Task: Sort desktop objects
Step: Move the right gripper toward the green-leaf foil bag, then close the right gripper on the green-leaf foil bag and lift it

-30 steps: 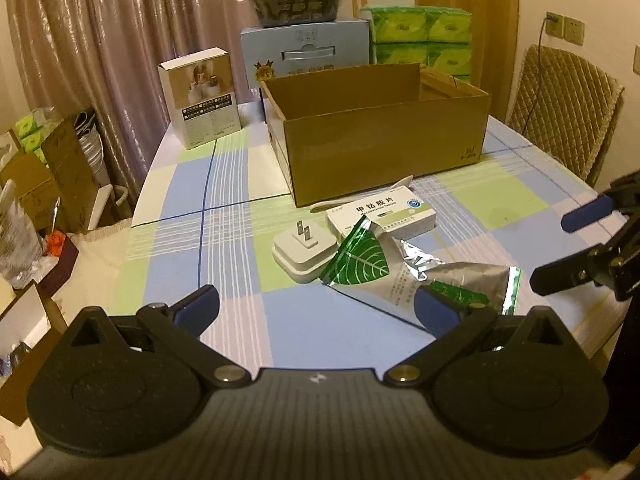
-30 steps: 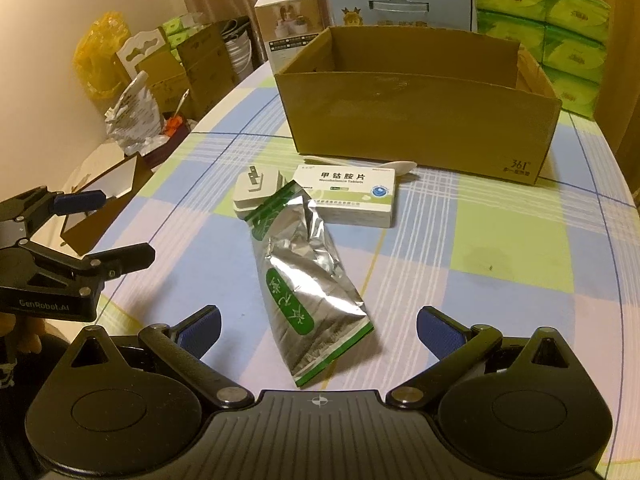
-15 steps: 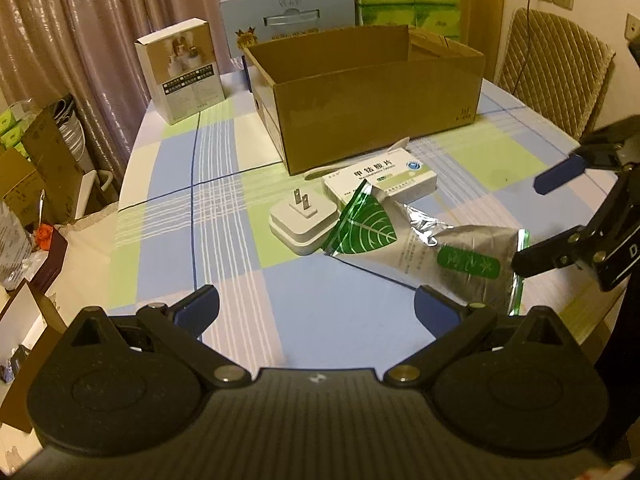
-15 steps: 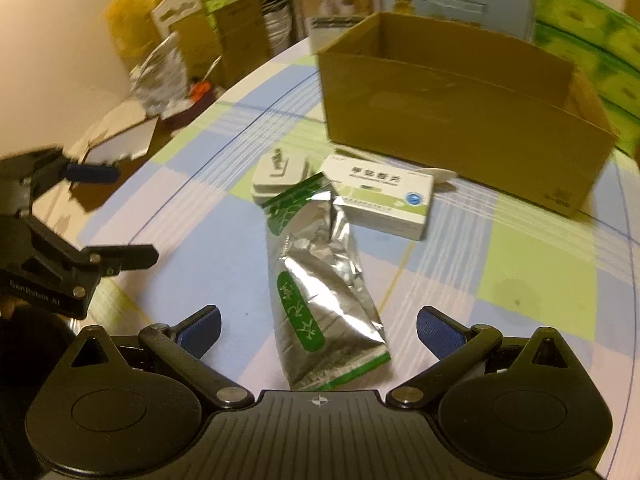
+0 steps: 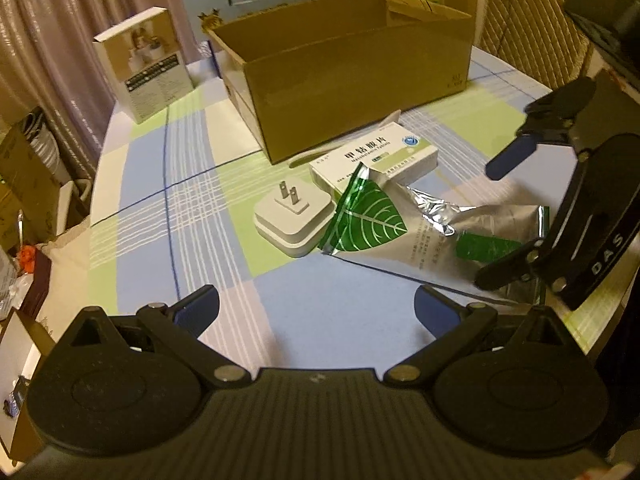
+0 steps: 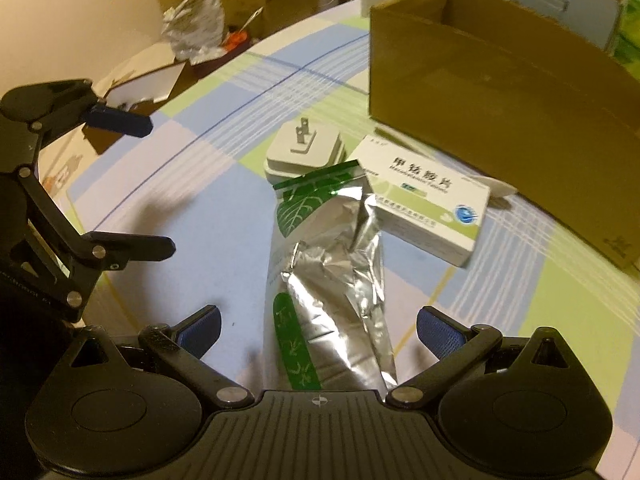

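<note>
Nearest the right gripper [image 6: 318, 330], the silver foil pouch [image 6: 328, 280] is seen lying flat between its widely spread blue pads, which grip nothing. The left gripper [image 5: 316, 306] is likewise held wide open and empty over bare checked tablecloth [image 5: 192, 208], with free room on its left up to the table's rounded edge. Beyond the pouch, a white plug adapter [image 5: 294, 218], prongs up, is touched by the pouch's green leaf-printed end. A white medicine box [image 5: 376, 156], printed with Chinese characters, is overlapped by the pouch. Behind it an open cardboard box [image 5: 352, 80] is seen. "DAS" is read on the right gripper's body.
</note>
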A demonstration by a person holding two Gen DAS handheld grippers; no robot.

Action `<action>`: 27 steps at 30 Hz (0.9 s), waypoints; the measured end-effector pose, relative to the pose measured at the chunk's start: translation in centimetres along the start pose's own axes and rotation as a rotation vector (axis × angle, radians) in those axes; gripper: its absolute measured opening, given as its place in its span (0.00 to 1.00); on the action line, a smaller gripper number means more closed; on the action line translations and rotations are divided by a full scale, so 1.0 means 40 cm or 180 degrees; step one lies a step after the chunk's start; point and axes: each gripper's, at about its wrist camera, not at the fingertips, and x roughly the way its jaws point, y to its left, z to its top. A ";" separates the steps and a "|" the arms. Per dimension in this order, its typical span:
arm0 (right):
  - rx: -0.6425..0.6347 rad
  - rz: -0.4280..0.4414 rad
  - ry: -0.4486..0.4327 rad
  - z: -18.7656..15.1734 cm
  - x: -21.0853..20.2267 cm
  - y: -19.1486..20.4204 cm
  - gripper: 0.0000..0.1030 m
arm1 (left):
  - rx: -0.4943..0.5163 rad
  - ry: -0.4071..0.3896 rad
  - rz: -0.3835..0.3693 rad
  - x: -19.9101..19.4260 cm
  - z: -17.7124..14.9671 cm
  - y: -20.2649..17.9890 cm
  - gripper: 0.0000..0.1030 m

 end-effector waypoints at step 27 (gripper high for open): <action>-0.0338 -0.0026 0.0248 0.038 0.112 0.001 0.71 | 0.0211 0.0155 -0.0276 0.093 -0.002 0.026 0.99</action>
